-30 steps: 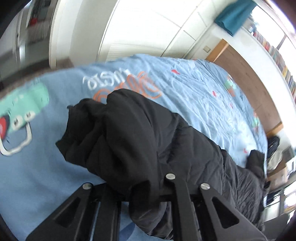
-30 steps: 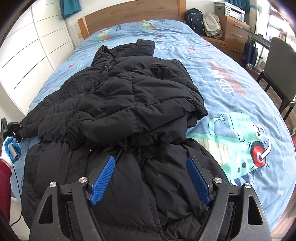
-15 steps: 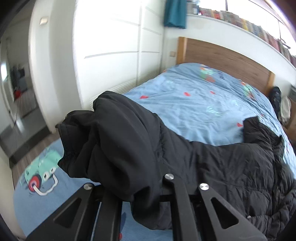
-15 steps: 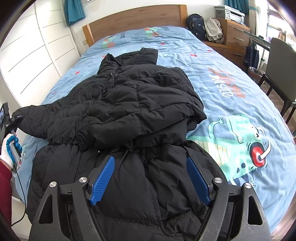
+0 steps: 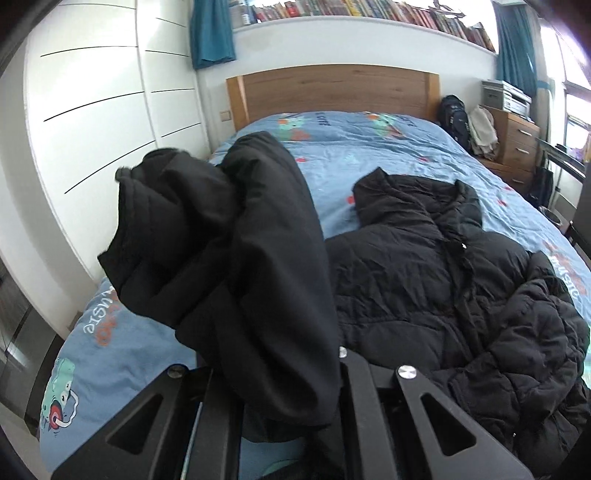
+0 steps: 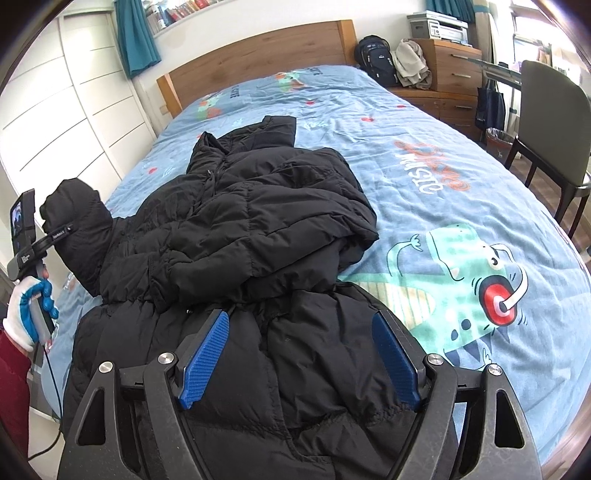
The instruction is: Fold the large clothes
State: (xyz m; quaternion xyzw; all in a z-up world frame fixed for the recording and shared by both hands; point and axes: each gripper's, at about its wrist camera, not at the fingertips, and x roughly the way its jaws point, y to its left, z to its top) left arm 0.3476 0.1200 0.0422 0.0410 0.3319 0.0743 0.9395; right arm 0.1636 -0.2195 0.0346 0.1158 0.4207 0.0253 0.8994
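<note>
A blue bedspread (image 6: 424, 122) printed with green cartoon monsters (image 6: 476, 273) and orange lettering covers the bed, which ends in a wooden headboard (image 5: 332, 92). White panelled wardrobe doors (image 5: 92, 110) line the wall beside it, with a teal curtain (image 6: 135, 37) next to them. Above the headboard runs a shelf of books (image 5: 369, 9). In the far corner a black backpack (image 6: 375, 59) leans by a wooden dresser (image 6: 450, 74), a printer (image 6: 439, 24) on top. A dark chair (image 6: 550, 125) stands near the bed's side.

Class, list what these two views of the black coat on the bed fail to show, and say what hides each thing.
- Left tool tips: left view, the sleeve covers them.
- Coat hem: right view, cut off by the bottom edge and the right tool.
- Book titles: left view, too small.
</note>
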